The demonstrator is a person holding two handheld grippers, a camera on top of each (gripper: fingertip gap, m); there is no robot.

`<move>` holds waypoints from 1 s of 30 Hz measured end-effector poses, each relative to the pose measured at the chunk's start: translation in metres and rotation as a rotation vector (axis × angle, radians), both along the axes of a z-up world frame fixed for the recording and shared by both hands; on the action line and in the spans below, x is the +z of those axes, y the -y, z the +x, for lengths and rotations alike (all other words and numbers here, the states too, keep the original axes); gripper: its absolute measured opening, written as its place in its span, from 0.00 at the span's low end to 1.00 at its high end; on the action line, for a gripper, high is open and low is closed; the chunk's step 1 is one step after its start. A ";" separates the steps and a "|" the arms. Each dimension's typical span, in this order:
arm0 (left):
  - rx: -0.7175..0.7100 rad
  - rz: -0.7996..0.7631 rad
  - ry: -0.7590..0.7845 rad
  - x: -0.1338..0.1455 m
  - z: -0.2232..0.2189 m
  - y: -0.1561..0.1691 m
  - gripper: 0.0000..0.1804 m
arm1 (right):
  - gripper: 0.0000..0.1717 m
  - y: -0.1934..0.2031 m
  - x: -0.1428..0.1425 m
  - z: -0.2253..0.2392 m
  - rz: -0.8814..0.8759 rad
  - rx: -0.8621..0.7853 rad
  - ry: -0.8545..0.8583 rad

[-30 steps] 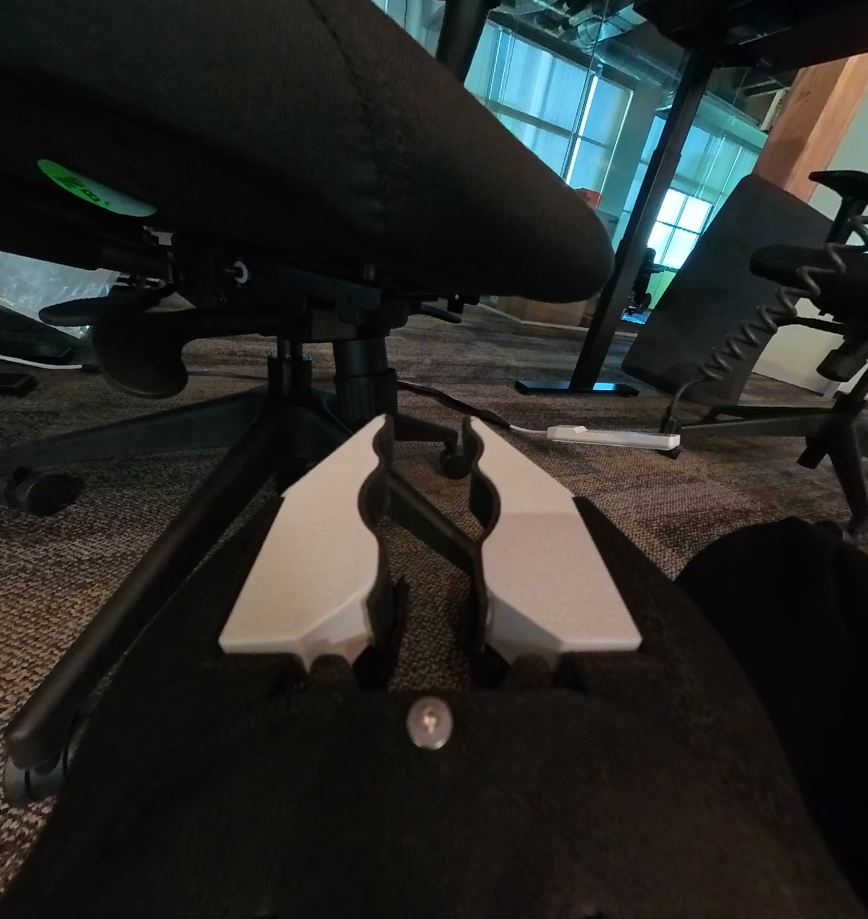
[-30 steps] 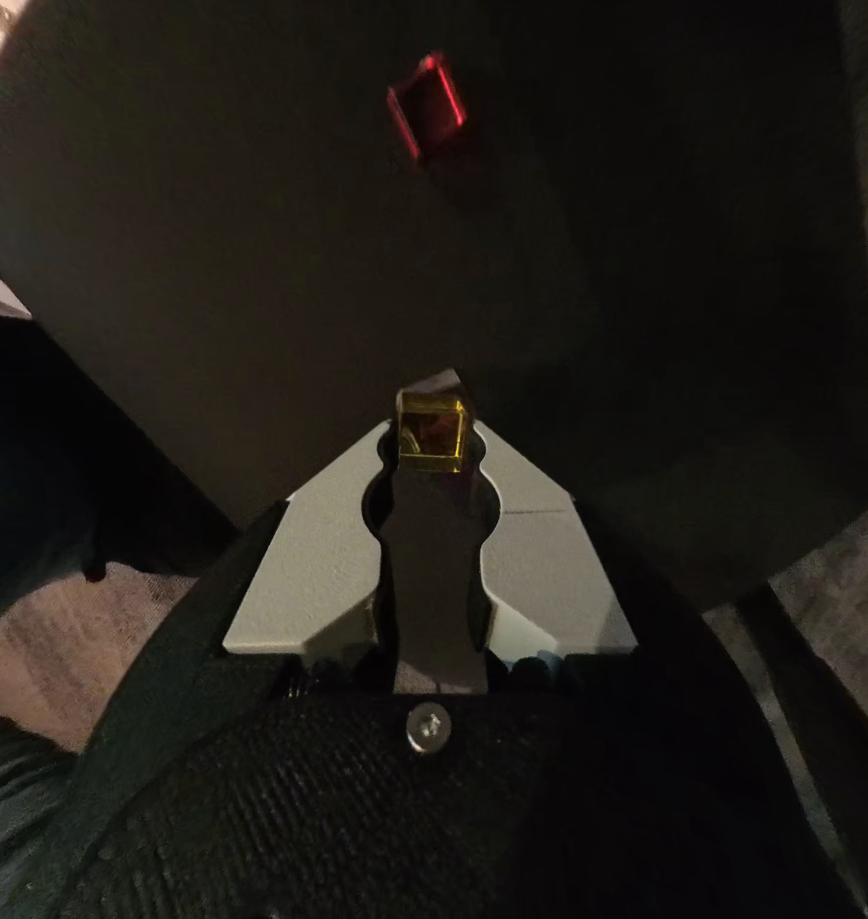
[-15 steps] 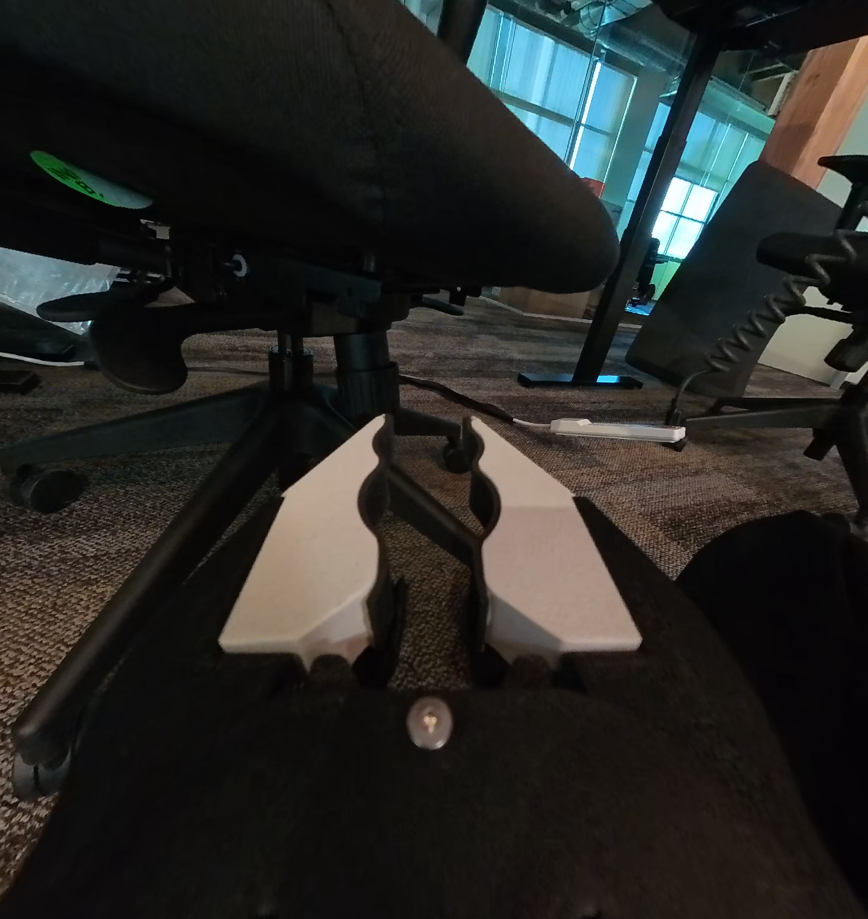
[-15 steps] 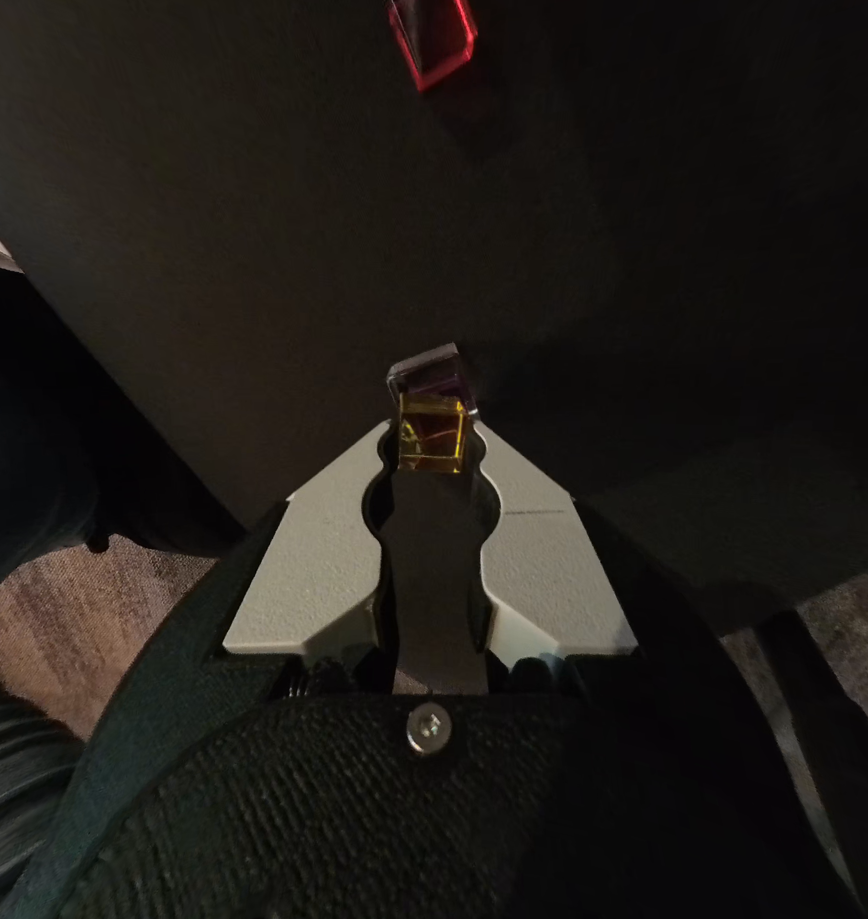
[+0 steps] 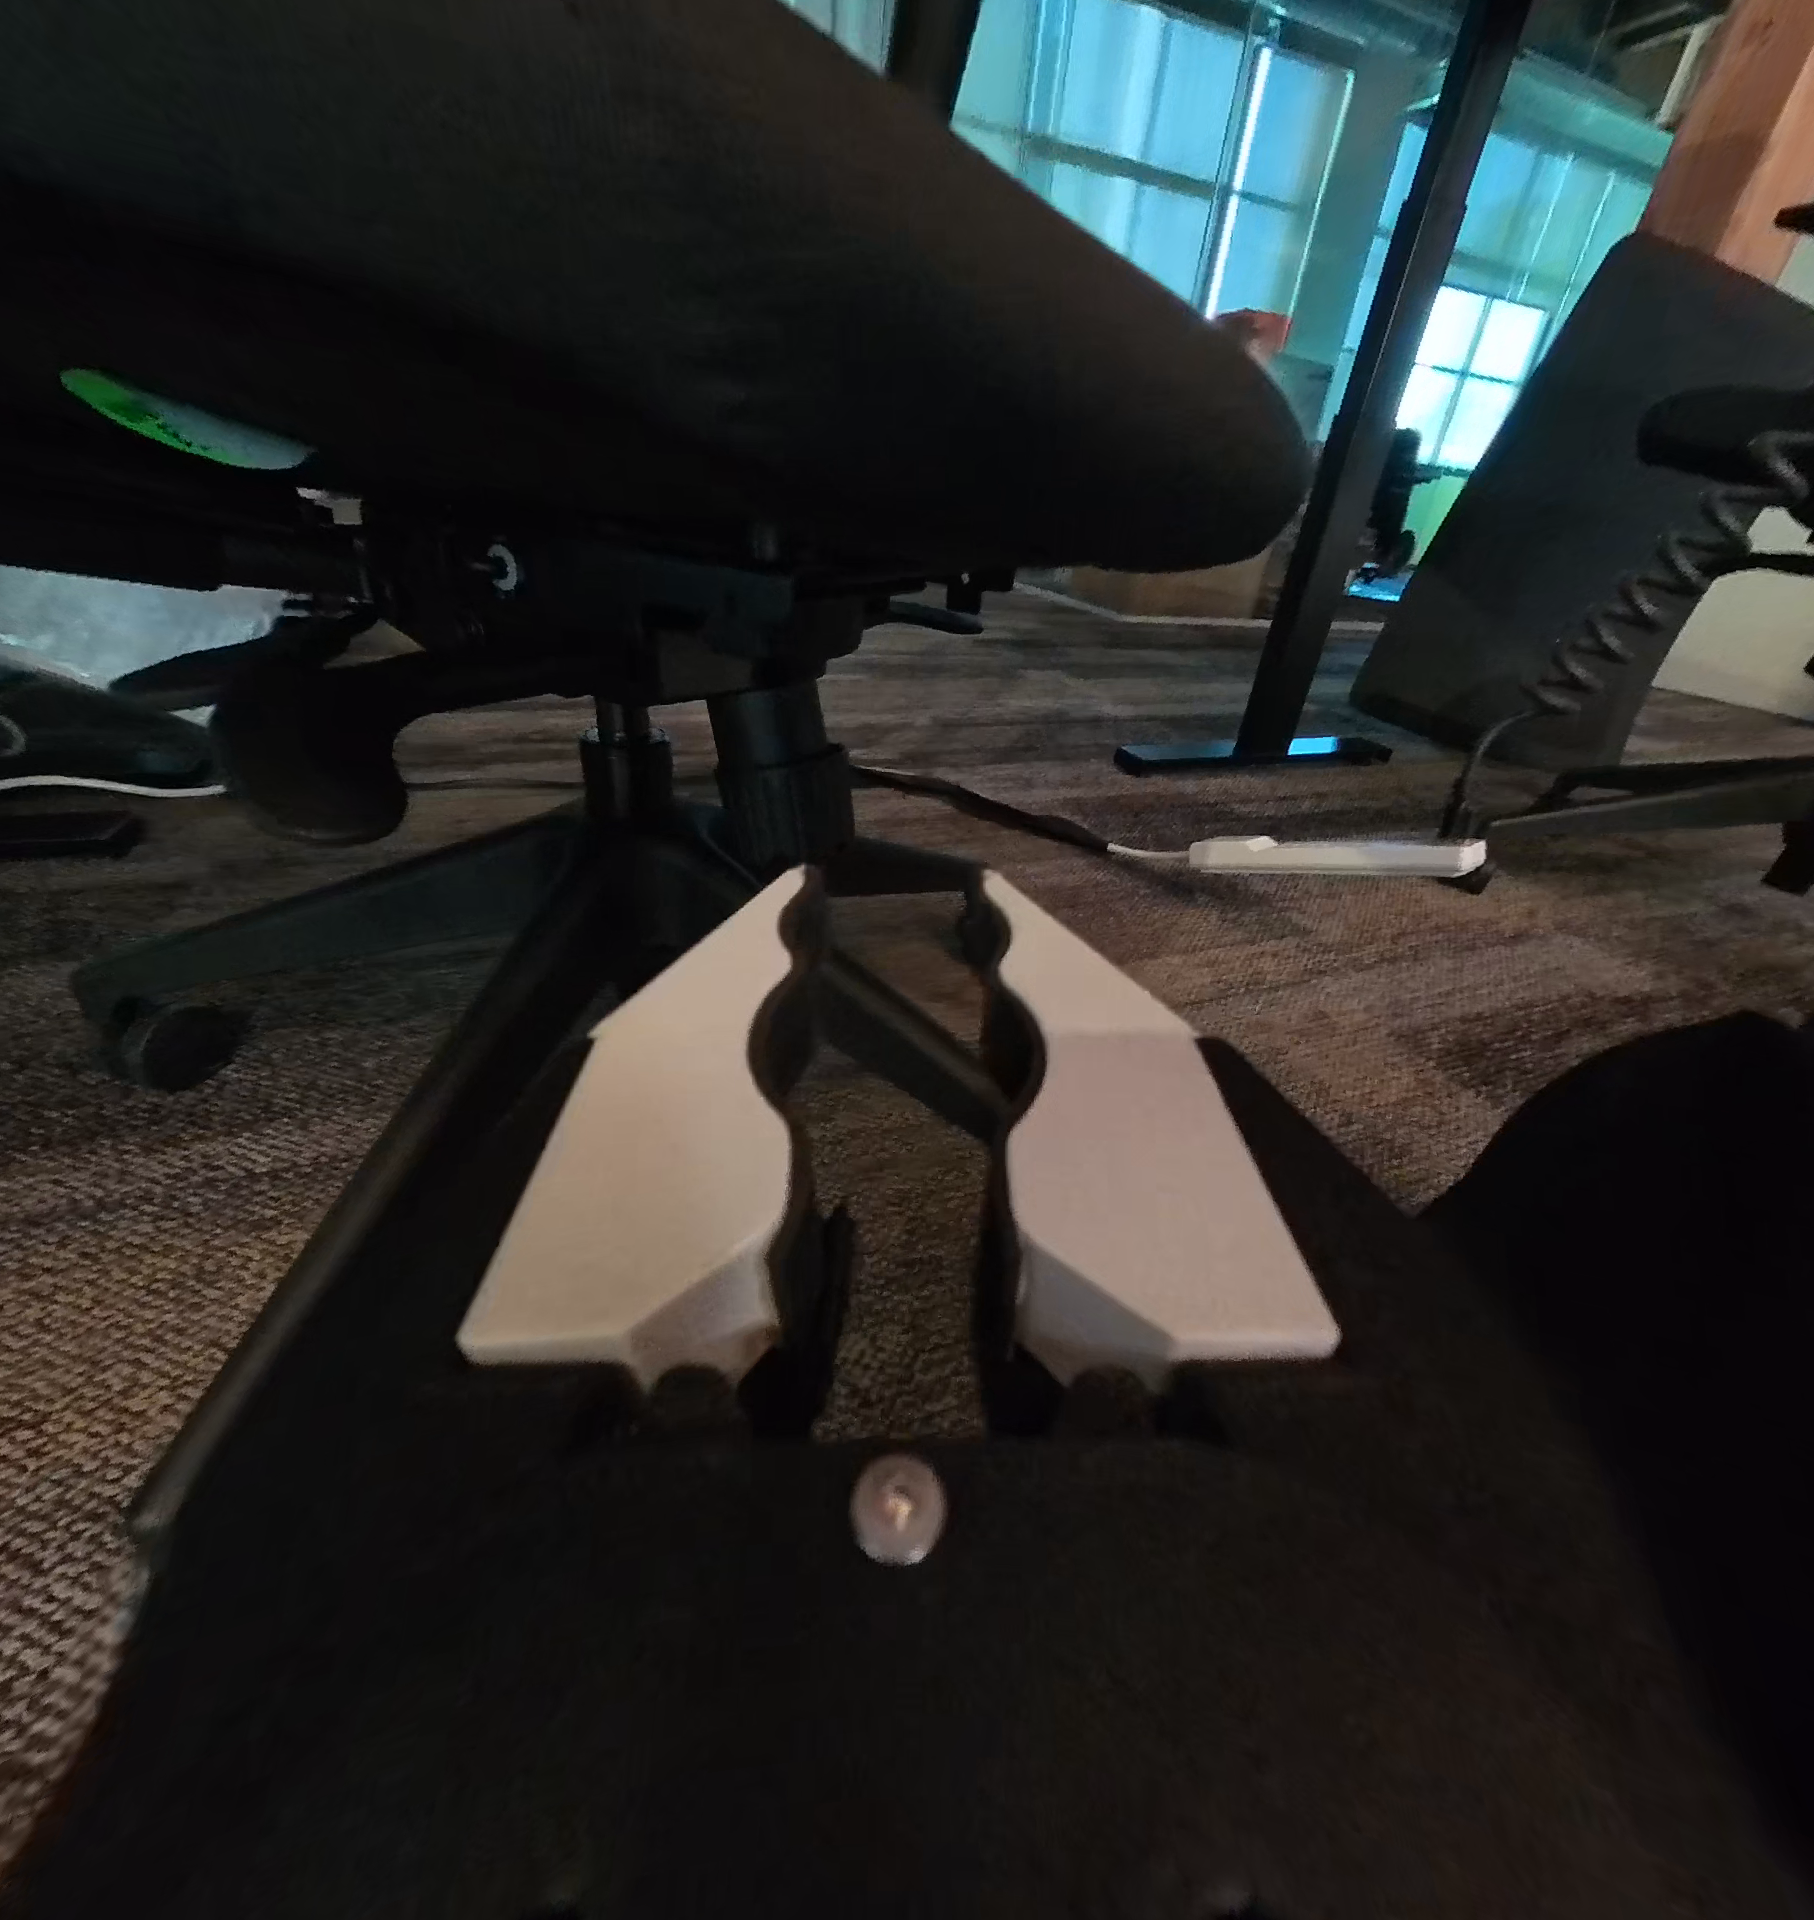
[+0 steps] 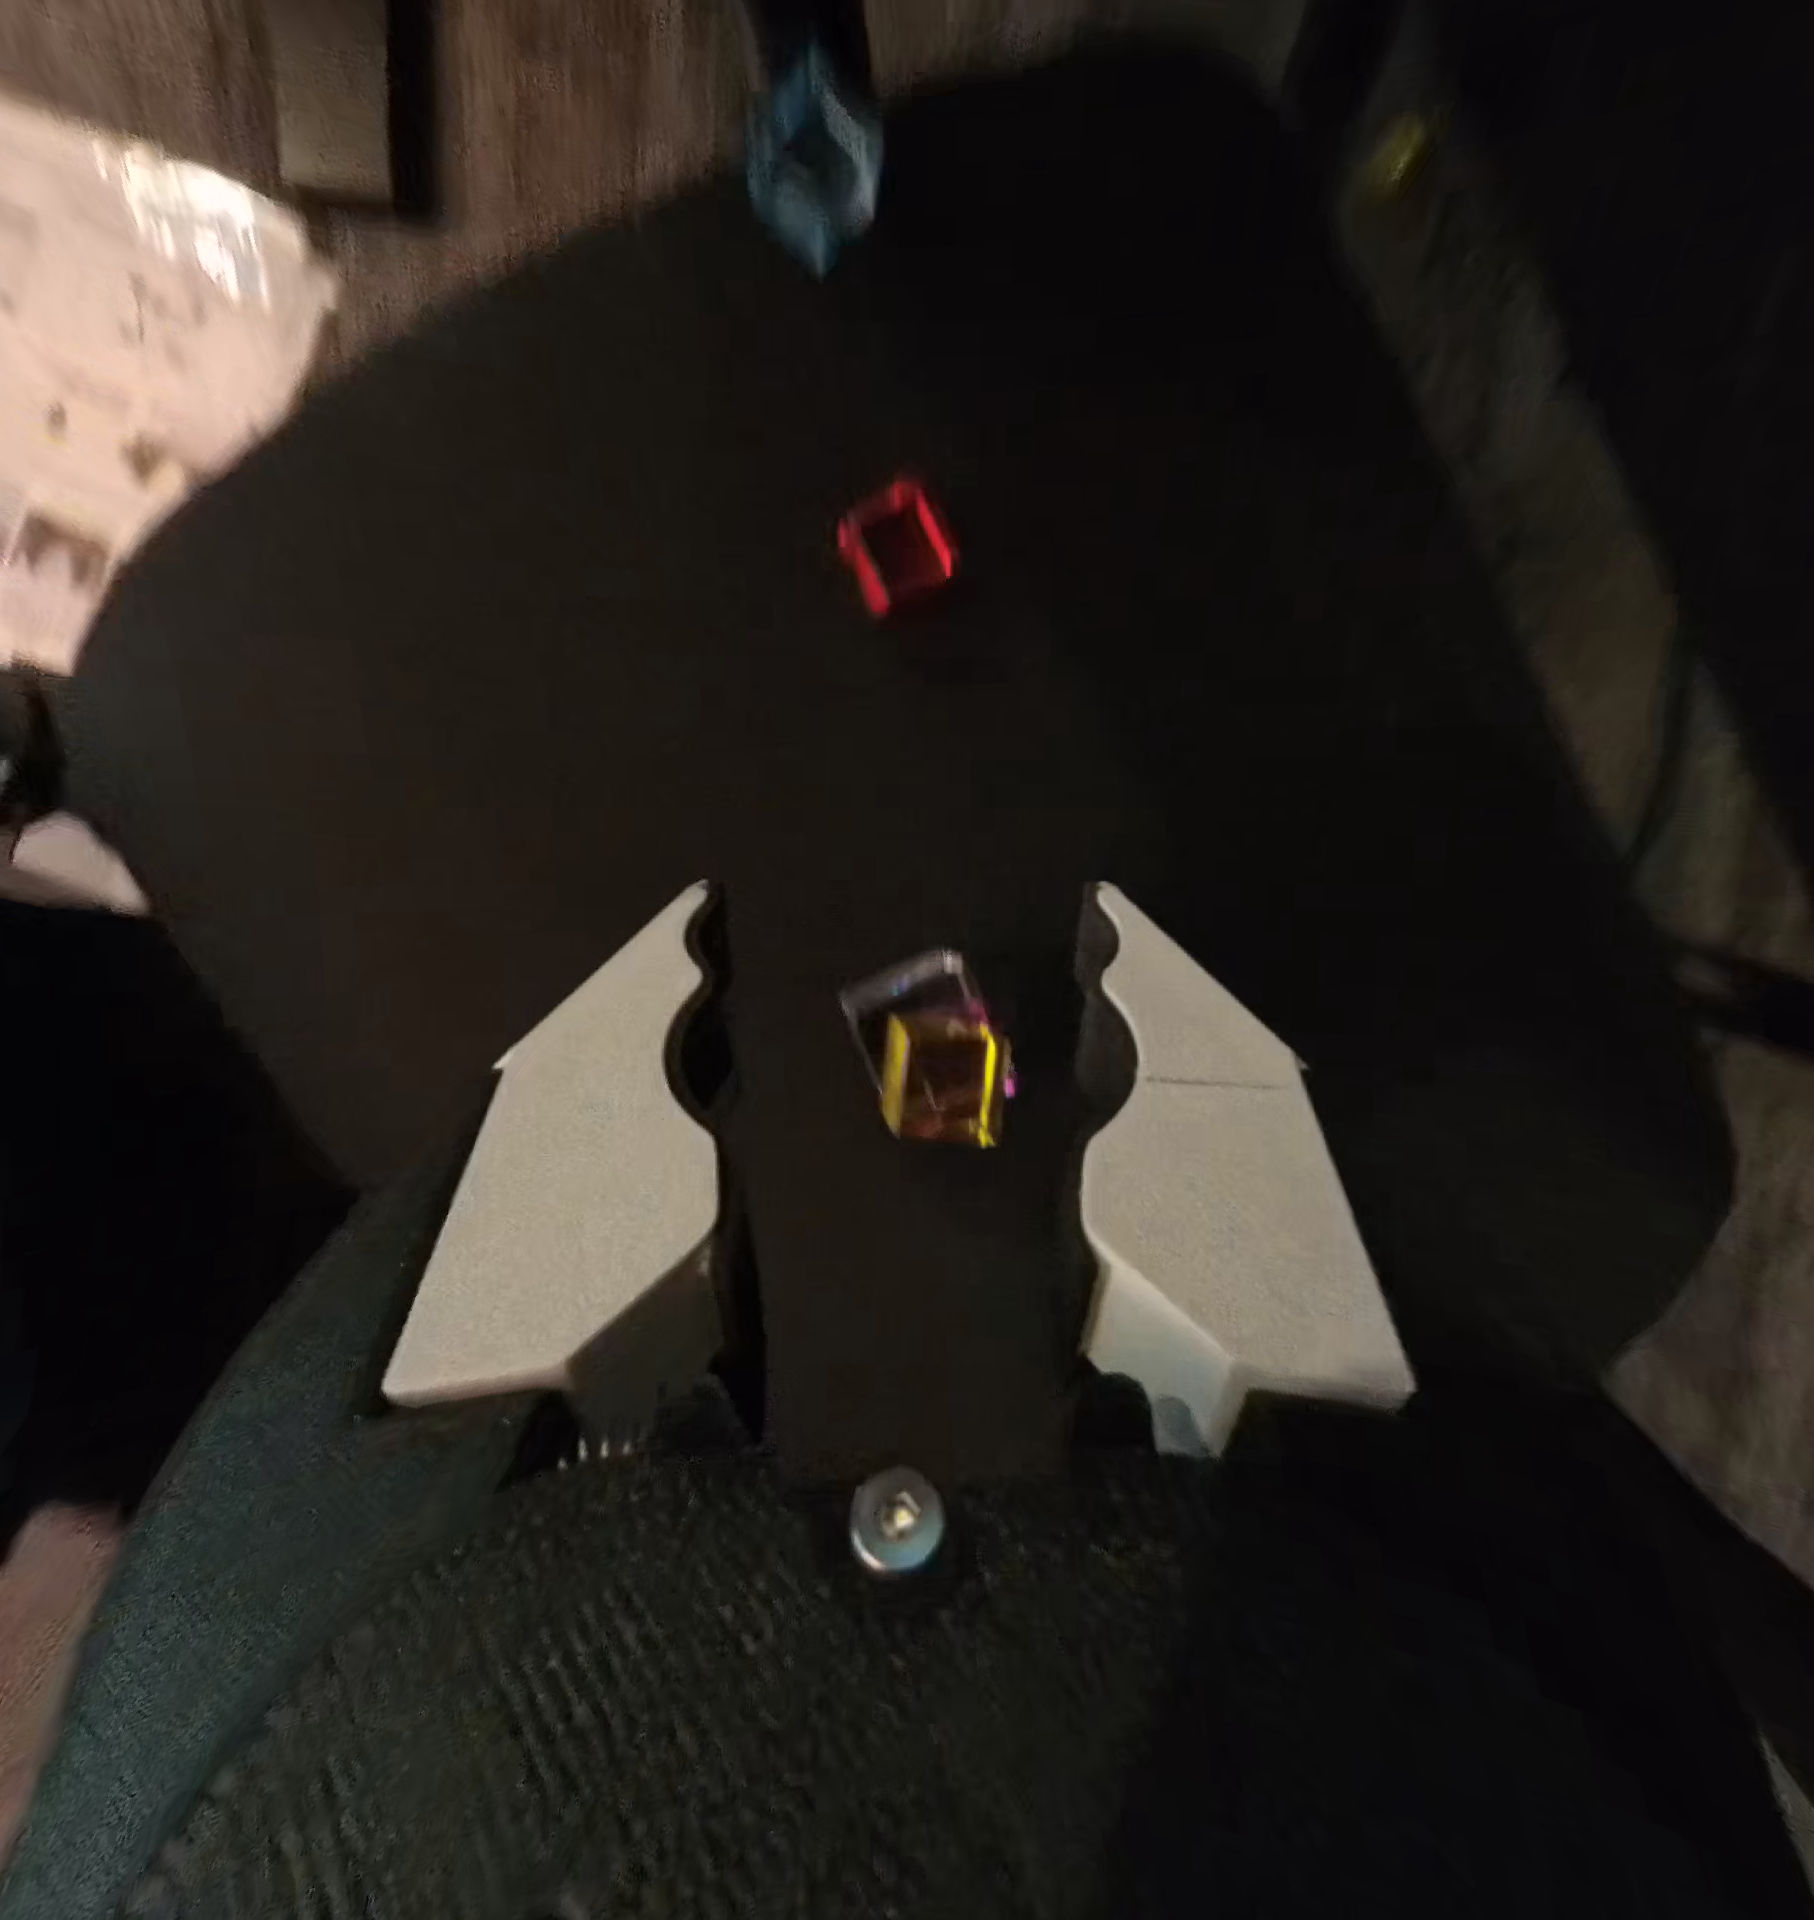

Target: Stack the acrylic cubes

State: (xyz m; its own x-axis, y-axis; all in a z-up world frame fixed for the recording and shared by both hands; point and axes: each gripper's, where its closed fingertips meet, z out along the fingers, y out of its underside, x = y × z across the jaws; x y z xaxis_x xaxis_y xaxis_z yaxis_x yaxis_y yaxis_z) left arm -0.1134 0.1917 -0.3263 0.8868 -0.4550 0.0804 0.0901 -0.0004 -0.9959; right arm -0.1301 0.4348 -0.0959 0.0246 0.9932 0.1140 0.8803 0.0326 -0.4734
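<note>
In the right wrist view, my right gripper (image 6: 903,888) is open wide above a black chair seat (image 6: 467,623). A yellow see-through cube (image 6: 939,1081) sits between the fingers and touches neither pad. It rests on a clear, purple-tinted cube (image 6: 908,982). A red see-through cube (image 6: 898,559) lies farther out on the seat. In the left wrist view, my left gripper (image 5: 895,875) is held low over the carpet, below the seat's underside (image 5: 570,312). Its fingers stand apart with nothing between them.
The chair's column (image 5: 778,769) and star base with castors stand just ahead of the left gripper. A white power strip (image 5: 1339,854) with a cable lies on the carpet, beside a desk leg (image 5: 1339,520) and another chair (image 5: 1765,436). A blurred blue object (image 6: 809,177) is at the seat's far edge. Across from one pair of fingers to the other is roughly 35 cm.
My right gripper opened and let go of the yellow cube, which now rests on the clear cube. The gripper drew back from the seat. The left gripper barely moved.
</note>
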 end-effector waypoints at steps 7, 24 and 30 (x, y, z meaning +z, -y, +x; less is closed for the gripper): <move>0.006 0.032 -0.014 0.006 0.000 0.004 0.14 | 0.37 0.126 0.058 0.013 0.081 0.120 -0.920; 0.062 0.126 -0.164 0.015 0.015 0.012 0.23 | 0.52 0.170 -0.084 0.303 1.029 -0.767 -1.579; 0.397 0.474 -0.180 0.108 0.005 0.039 0.47 | 0.61 0.173 -0.086 0.302 1.114 -0.748 -1.546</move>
State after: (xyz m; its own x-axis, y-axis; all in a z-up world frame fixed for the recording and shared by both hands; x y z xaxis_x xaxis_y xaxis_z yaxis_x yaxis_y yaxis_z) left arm -0.1088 0.1526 -0.2178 0.9760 -0.0392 -0.2143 -0.1754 0.4423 -0.8796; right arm 0.1719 0.2616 -0.1822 0.9606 0.2768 0.0270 -0.1738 0.6734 -0.7186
